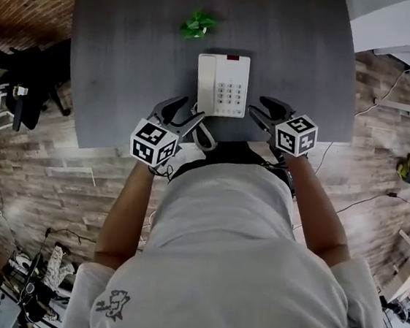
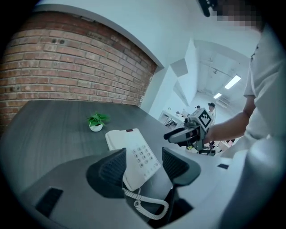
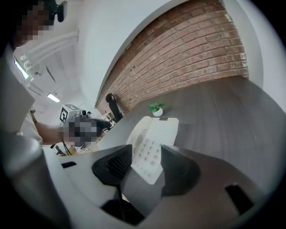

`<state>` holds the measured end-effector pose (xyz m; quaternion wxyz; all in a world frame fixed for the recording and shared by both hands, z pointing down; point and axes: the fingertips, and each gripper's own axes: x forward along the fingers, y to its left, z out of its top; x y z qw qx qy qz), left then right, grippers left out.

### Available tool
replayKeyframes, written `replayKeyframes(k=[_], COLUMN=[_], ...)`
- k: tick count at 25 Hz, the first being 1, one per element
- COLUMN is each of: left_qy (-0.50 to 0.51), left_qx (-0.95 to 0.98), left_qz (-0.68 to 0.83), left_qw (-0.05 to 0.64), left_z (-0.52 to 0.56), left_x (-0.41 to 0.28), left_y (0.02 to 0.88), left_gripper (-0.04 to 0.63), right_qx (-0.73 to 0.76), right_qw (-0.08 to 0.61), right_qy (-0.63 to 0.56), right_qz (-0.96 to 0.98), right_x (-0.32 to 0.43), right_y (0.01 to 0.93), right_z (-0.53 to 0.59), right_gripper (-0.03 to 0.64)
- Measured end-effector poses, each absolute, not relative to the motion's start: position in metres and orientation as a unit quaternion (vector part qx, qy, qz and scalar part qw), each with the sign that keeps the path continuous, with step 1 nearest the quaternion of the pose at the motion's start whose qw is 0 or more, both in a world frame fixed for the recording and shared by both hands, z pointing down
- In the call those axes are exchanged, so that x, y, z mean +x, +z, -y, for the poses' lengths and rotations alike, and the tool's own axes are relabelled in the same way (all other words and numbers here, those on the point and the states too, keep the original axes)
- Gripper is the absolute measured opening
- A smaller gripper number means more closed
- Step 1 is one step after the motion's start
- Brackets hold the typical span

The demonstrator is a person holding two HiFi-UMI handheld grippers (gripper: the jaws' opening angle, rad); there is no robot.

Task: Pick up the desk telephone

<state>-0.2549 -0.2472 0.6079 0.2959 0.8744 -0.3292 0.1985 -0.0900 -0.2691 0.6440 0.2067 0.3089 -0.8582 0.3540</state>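
A dark grey bench (image 1: pixel 121 62) is shown with two things laid on it. A white desk telephone (image 1: pixel 222 85) is placed flat near the front edge, keypad up, with its coiled cord (image 2: pixel 145 204) trailed toward that edge. A small potted plant (image 1: pixel 198 25) is set behind it, apart.

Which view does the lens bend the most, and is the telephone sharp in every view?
Head view: mild bending, the table edges bow a little, and the telephone is sharp. Left gripper view: strong fisheye with a dark round border; the brick wall curves, and the telephone is fairly sharp. Right gripper view: equally strong bending, and the telephone looks slightly softer.
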Motion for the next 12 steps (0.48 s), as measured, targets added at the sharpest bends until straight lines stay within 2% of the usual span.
replayKeyframes(k=[7, 12], left_qy=[0.194, 0.170], left_qx=[0.844, 0.841], left_qz=[0.334, 0.330], left_qw=[0.372, 0.393], left_z=[0.269, 0.288], left_x=[-0.259, -0.256], left_y=[0.659, 0.678], left_gripper=[0.268, 0.288], right_qx=[0.287, 0.252], right_qw=[0.226, 0.234], right_qy=[0.391, 0.420], right_qz=[0.845, 0.840], right_x=[-0.087, -0.097], right_y=[0.680, 0.701], right_z=[0.279, 0.286], right_gripper=[0.166, 0.149])
